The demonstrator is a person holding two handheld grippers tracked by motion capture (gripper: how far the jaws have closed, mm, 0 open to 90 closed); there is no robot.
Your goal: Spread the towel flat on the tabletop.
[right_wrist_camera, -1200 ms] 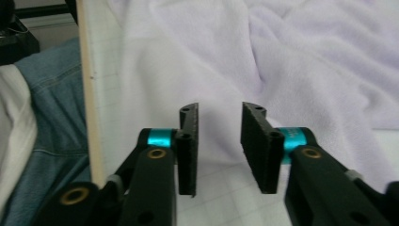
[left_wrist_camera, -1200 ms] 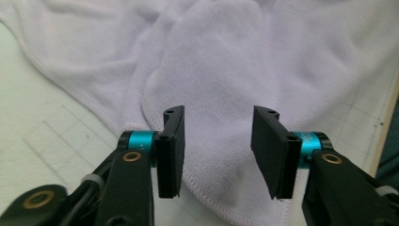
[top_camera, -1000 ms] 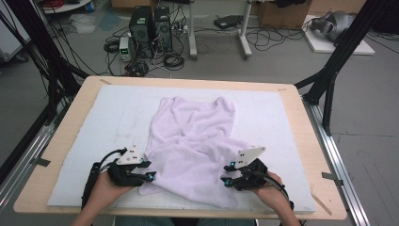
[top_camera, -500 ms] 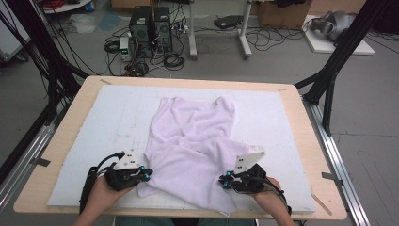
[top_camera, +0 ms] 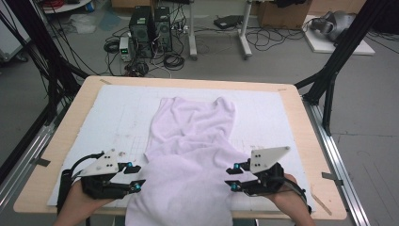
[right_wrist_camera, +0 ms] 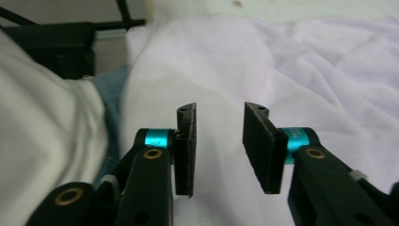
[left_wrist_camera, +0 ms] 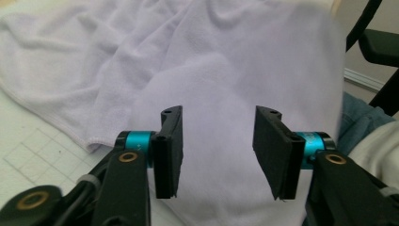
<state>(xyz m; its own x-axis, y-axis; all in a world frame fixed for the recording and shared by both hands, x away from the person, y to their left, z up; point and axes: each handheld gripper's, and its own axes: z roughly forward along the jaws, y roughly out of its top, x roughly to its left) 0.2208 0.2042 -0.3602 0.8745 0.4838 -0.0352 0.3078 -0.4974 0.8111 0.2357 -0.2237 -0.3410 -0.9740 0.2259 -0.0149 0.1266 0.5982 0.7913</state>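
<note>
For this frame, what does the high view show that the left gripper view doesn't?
High view alone: the whole wooden table, floor cables, the computer towers, and both the left gripper and the right gripper at the towel's near edge. Left gripper view alone: its black jaws apart, nothing between them, just opened. Shared: the crumpled pale lilac towel on the white gridded mat.

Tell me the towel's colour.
The towel is pale lilac, almost white; the high view shows it best.
</note>
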